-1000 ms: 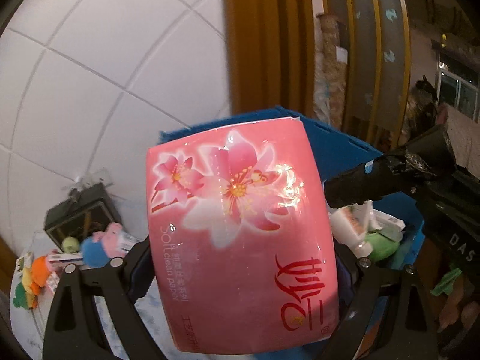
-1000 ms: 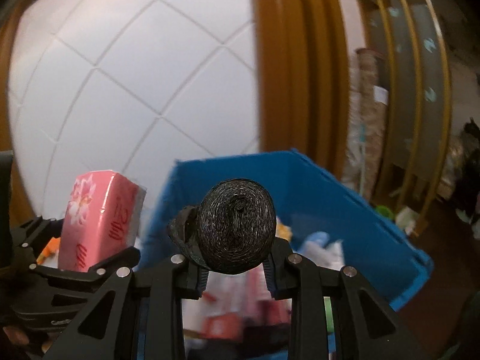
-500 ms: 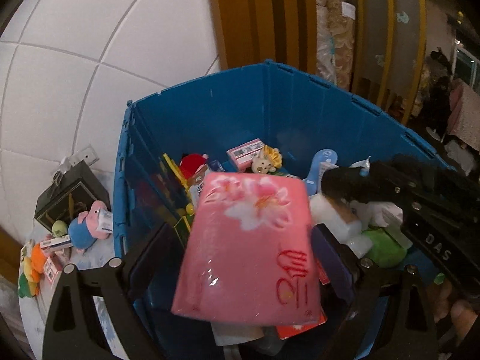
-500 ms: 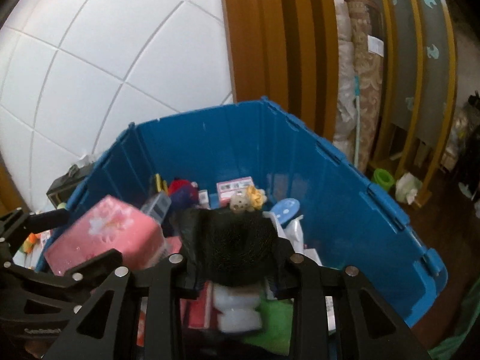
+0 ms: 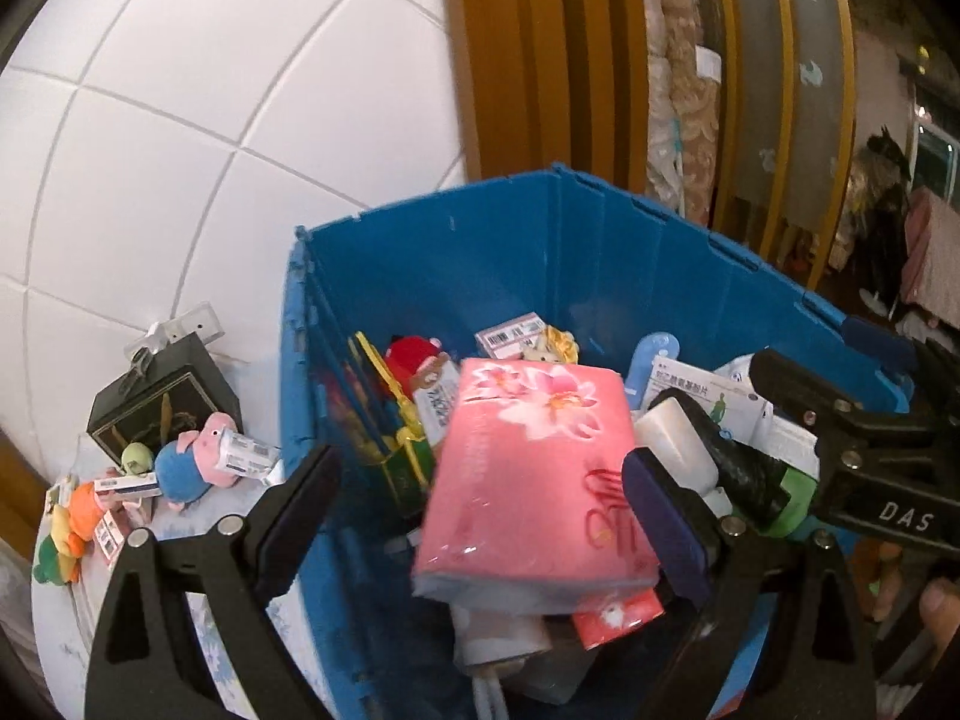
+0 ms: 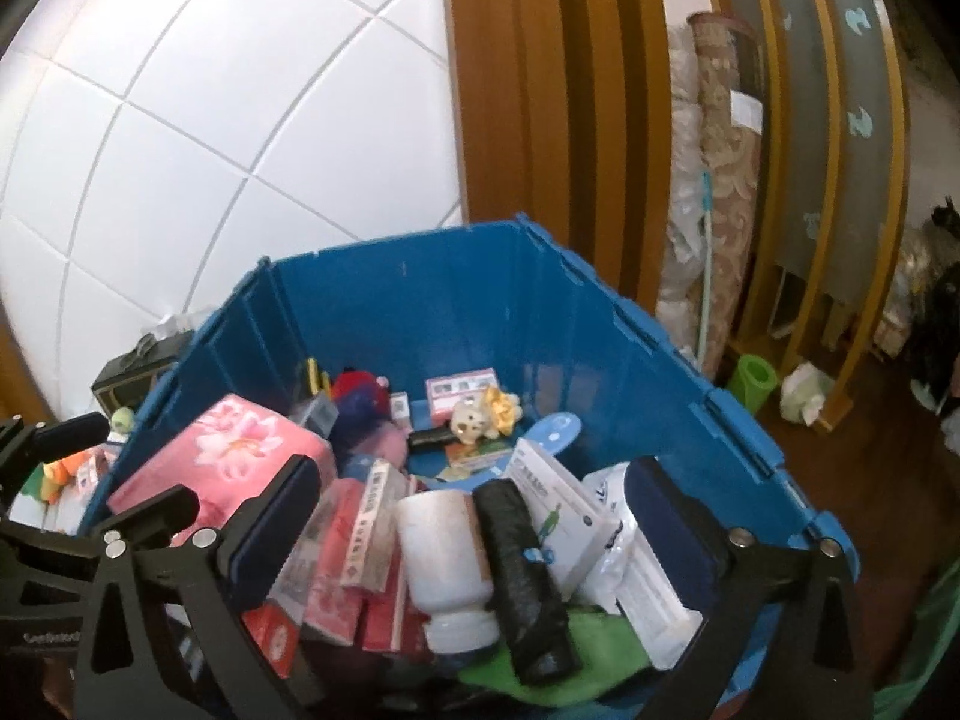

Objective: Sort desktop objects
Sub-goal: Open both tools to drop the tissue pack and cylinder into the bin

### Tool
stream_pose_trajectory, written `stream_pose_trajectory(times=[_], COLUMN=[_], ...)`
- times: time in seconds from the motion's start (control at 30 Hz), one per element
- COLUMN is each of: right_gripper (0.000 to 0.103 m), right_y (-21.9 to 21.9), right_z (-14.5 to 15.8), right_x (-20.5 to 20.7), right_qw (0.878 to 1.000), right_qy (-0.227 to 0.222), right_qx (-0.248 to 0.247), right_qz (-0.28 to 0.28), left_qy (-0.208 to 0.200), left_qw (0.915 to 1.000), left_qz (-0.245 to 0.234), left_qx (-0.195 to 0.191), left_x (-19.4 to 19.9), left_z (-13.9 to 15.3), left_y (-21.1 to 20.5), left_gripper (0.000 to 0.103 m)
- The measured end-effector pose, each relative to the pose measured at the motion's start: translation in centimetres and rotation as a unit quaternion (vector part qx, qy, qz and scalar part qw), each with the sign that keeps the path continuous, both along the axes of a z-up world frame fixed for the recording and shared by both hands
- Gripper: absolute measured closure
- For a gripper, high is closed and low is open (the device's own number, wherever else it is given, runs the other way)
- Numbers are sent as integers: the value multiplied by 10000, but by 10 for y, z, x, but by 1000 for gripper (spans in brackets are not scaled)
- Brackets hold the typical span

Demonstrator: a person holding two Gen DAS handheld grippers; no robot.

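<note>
Tissue pack (image 5: 534, 468), pink with a flower print, lies loose on the heap between the left gripper's (image 5: 480, 516) spread fingers, where a second ago those fingers held it up in front of the wall; neither pad presses on it now, though the right-hand pad stands just beside its edge. Likewise the black roll (image 6: 525, 576), clamped in the right gripper (image 6: 474, 534) a second ago, rests on the pile against a white bottle (image 6: 447, 558), and that gripper's jaws are opening wide with the roll free between them. By my reading both drops are done, so two more things are sorted into the blue bin (image 6: 540, 300). Both grippers tilt downward over the near rim, side by side. Further in sit a medicine box (image 6: 558, 510) and a small toy dog (image 6: 471, 423). Beyond the bin's left wall, a pig toy (image 5: 192, 462) and small boxes wait on the table (image 5: 60, 630), likely next to go
</note>
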State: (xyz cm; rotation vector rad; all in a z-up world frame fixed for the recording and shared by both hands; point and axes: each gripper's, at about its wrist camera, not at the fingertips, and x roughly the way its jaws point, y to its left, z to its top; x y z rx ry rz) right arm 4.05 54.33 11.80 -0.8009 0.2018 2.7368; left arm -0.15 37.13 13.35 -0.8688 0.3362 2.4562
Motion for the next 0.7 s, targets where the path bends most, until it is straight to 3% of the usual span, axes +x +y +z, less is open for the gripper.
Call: stream_pose_trajectory(times=[0.43, 0.7], right_gripper=[0, 0], right_y=[-96, -197], right_z=[48, 58], right_x=[16, 0], right_qw=[9954, 9864], right_qy=[884, 1246], right_qx=[276, 177], right_qz=[252, 1058], left_qy=[265, 267], left_qw=[9960, 9926], left_qz=[663, 990], left_qx=[532, 657], left_x=[-3, -12], left_z=[15, 8], left_y=[-116, -216], left_gripper=[7, 7])
